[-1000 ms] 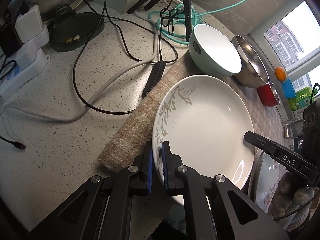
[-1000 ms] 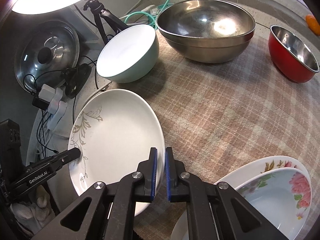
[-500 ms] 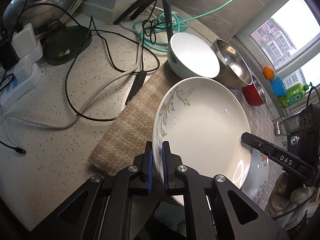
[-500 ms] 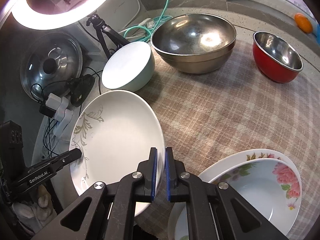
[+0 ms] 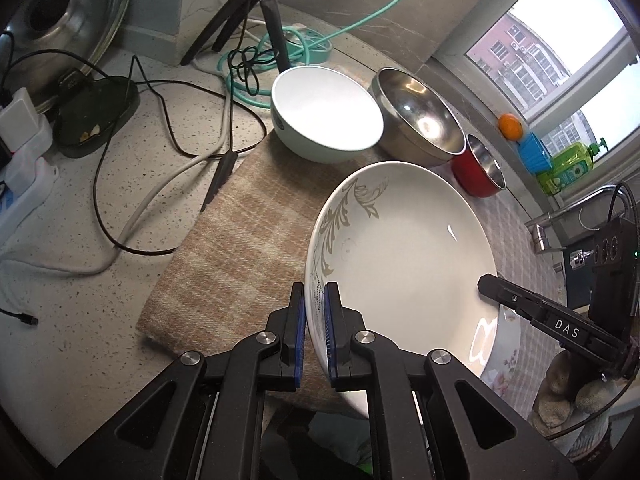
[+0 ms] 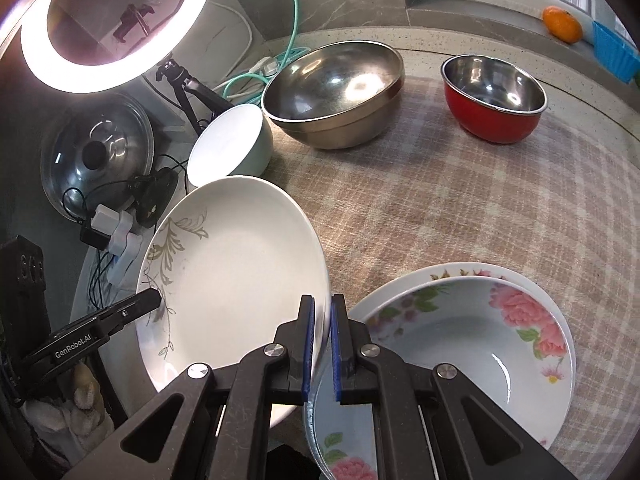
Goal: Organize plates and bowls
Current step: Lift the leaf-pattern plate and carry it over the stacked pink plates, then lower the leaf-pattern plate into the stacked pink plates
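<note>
Both pairs of jaws are clamped on the same white plate [image 5: 404, 264]: your left gripper [image 5: 315, 332] pinches its near-left rim between the blue pads, and your right gripper [image 6: 321, 344] bites the opposite edge, so you've got it pinned from two sides. That plate, with its grey-gold leaf scroll, is tilted and clear of the checked mat [image 6: 420, 208], carried between your two hands. Take the plate as your marker from here.

Just to its right, and partly under its lower edge, sits the floral bowl [image 6: 460, 344] nested in a floral plate [image 6: 452, 270], pink roses on the rim, both resting on the mat. Your gloved hand [image 5: 576, 396] shows low behind the right gripper in the left wrist view.

Beyond the plate, the mint bowl [image 5: 326, 120] with its white inside stands at the mat's far-left corner. Next along to the right, touching or nearly so, is the large steel bowl [image 6: 336, 92], and further right, set apart from it, the red bowl [image 6: 494, 98] with a steel lining.

Left of the plate, off the mat, black and white cables [image 5: 160, 160] sprawl over the speckled counter [image 5: 80, 280]. Farthest back, a tripod [image 5: 256, 12] holds up a ring light [image 6: 116, 20], and an orange [image 6: 562, 24] sits on the window sill.
</note>
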The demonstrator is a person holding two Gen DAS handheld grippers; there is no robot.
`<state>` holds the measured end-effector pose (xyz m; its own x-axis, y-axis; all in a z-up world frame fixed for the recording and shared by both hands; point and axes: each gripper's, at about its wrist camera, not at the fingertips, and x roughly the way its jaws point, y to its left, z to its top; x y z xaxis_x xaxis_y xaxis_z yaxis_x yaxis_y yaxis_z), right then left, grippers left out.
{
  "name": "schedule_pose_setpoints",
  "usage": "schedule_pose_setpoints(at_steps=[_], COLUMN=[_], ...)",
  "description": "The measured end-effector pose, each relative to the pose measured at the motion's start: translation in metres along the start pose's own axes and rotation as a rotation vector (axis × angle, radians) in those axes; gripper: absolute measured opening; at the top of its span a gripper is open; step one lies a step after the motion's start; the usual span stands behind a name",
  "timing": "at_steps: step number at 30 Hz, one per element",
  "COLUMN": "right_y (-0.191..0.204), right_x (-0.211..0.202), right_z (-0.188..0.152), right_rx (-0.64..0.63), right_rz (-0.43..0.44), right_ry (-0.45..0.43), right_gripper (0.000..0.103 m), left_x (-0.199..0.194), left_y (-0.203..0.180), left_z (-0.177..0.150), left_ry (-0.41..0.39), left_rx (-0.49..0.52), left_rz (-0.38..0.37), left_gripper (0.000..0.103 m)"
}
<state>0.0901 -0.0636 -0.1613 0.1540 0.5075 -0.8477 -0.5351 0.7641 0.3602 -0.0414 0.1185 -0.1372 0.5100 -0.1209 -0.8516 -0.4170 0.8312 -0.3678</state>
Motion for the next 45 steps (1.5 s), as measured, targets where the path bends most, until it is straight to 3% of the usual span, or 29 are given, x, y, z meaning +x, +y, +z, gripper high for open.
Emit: schedule_pose_setpoints(at_steps=[34, 45], right_y=[-0.114, -0.134], right_x=[-0.073, -0.079], right_z=[-0.070, -0.090], right_rx=[0.242, 0.292], right_rz=[-0.117, -0.145], right_ry=[-0.081, -0.084], right_gripper=[0.007, 0.007], left_x=[0.043, 0.057], left_y=[-0.118, -0.136], left_z=[-0.019, -0.028], left_ry=[0.111, 0.141], left_rx=[0.262, 0.312], left_rz=[-0.107, -0.108], left_gripper=[0.007, 0.007])
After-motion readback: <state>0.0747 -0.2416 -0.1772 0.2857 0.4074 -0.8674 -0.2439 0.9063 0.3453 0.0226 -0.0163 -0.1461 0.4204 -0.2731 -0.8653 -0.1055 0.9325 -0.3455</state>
